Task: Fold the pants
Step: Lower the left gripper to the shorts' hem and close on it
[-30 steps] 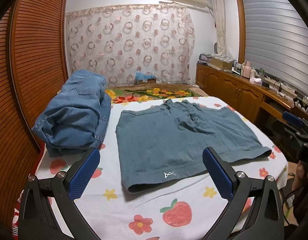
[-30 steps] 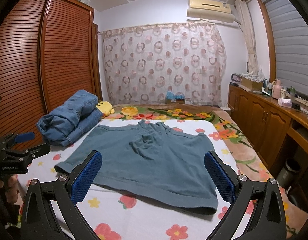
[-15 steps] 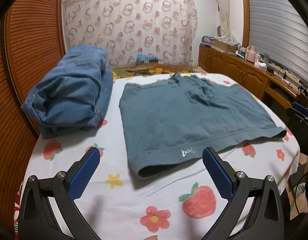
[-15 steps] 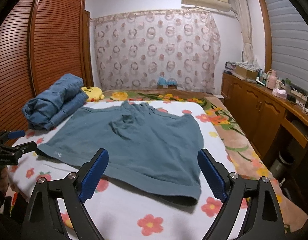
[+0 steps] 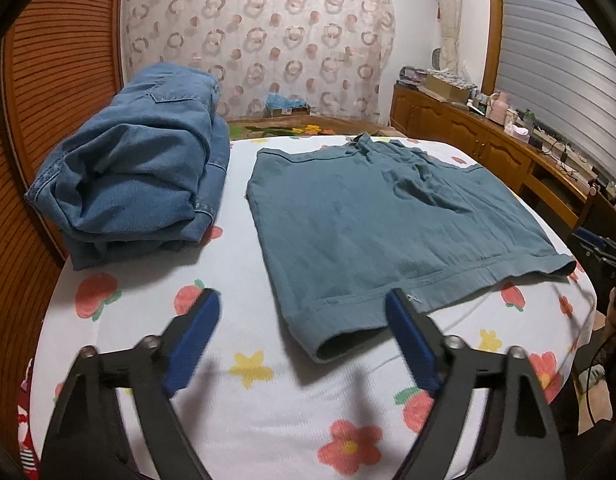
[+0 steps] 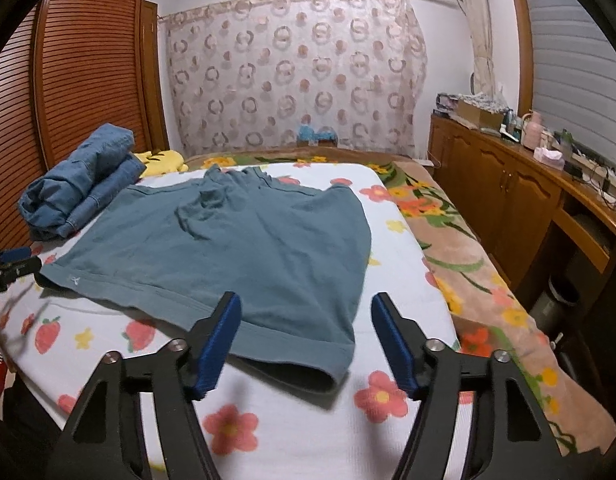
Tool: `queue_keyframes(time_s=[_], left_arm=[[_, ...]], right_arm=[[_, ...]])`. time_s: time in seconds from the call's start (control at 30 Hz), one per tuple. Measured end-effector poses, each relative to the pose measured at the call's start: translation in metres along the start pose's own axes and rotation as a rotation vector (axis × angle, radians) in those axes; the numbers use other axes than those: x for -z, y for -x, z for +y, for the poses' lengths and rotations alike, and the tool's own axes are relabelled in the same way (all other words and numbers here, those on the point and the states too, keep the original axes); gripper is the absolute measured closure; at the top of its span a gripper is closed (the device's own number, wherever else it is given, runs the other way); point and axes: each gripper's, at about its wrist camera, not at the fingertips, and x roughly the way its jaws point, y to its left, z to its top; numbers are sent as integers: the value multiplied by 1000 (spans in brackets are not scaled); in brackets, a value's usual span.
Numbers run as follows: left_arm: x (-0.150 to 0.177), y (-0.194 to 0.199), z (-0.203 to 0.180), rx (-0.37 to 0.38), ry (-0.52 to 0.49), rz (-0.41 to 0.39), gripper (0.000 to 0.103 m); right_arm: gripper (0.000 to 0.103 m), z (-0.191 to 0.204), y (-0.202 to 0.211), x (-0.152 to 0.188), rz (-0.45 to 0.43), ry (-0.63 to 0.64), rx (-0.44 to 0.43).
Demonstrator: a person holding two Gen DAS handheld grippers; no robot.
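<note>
Teal shorts (image 5: 371, 220) lie flat on the bed (image 5: 268, 408), on the flower-print sheet, waistband at the far side, both leg hems toward the near edge. Spread out like that so the near hem corners are free to pick up for the first fold.

Left tool (image 5: 302, 320): jaws closing, nothing pinched yet. The left leg hem corner sits in the gap between the blue pads (image 5: 196, 332), cloth not pressed. It's tilted down at the hem, likely lining up to take that corner.

Right tool (image 6: 306, 332): jaws also closing, no grip. It frames the right leg hem corner (image 6: 327, 368), pads apart from the fabric. One tool per corner makes sense: lifting both keeps the hem straight when it's carried over.

Whether either lower pad already touches the sheet is hard to tell, since motion blur smears the tips.

Folded blue jeans (image 5: 140, 176) are stacked at the left side of the bed, just beside the shorts but not overlapping, presumably parked there as finished work and out of the fold path. Yellow plush (image 6: 160, 160) sits behind them.

No fold made yet on the shorts.
</note>
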Motion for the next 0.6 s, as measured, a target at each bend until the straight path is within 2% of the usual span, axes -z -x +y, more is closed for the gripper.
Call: queue_keyframes(time_s=[0.03, 0.23, 0.47, 0.53, 0.6], left_arm=[[-1, -2, 1, 0, 0, 4, 28], [5, -13, 6, 19, 11, 61, 47], [14, -19, 4, 29, 2, 102, 55], [15, -20, 3, 35, -4, 110, 61], [16, -21, 2, 41, -8, 115, 64]], right_arm=[[42, 1, 0, 1, 3, -2, -1], [45, 1, -1, -1, 33, -20, -13], [46, -6, -3, -6, 59, -33, -25], [46, -10, -5, -7, 68, -38, -28], [51, -12, -6, -7, 75, -36, -32]])
